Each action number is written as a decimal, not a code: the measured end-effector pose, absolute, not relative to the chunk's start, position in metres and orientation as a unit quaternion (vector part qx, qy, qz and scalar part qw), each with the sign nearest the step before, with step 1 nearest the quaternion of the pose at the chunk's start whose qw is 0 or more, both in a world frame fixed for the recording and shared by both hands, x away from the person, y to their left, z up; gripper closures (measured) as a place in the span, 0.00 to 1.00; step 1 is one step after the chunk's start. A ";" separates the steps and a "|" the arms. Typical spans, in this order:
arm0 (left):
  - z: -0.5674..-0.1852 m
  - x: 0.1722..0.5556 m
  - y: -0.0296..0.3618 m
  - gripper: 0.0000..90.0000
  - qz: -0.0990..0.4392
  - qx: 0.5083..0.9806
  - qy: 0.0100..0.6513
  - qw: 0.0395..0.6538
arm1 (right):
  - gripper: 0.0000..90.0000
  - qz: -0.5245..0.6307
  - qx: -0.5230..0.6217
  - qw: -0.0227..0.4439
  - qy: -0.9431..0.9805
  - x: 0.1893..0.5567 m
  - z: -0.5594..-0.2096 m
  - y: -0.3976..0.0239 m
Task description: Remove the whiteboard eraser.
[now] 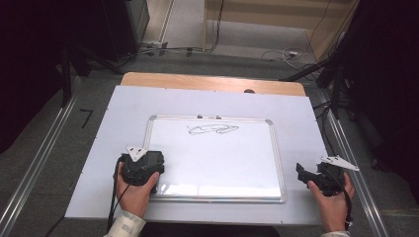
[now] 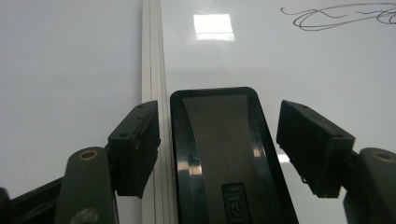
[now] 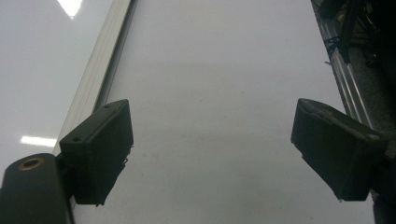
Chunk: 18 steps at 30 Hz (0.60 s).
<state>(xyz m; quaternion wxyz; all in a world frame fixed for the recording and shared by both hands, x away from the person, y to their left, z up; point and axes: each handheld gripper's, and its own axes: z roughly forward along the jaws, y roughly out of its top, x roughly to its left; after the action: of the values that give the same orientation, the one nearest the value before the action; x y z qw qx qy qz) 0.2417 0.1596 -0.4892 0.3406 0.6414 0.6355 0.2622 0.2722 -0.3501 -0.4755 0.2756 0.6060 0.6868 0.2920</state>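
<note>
Broadly, a white sheet [image 1: 123, 113] covers the table, and a whiteboard [image 1: 217, 158] lies at its centre with a black scribble [image 1: 212, 129] near the far edge. At the board's near left corner, the left gripper [image 2: 219, 135] straddles a black eraser [image 2: 219, 154], jaws apart, not touching it. Right of the board, the right gripper [image 3: 210, 149] gapes wide, empty.
</note>
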 end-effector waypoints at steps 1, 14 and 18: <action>-0.490 0.242 0.159 0.35 0.260 0.645 0.635 0.337 | 0.13 0.292 0.606 0.275 0.687 0.272 -0.475 -0.350; -0.495 0.244 0.153 0.42 0.265 0.647 0.643 0.313 | 0.13 0.292 0.606 0.275 0.687 0.272 -0.475 -0.350; -0.496 0.245 0.153 0.42 0.265 0.645 0.644 0.314 | 0.13 0.292 0.606 0.275 0.688 0.272 -0.476 -0.350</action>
<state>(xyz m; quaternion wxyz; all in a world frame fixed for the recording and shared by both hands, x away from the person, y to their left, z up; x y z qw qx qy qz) 0.2446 0.1525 -0.4956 0.3142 0.6450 0.6441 0.2654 0.2723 -0.3497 -0.4756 0.2748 0.6055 0.6875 0.2918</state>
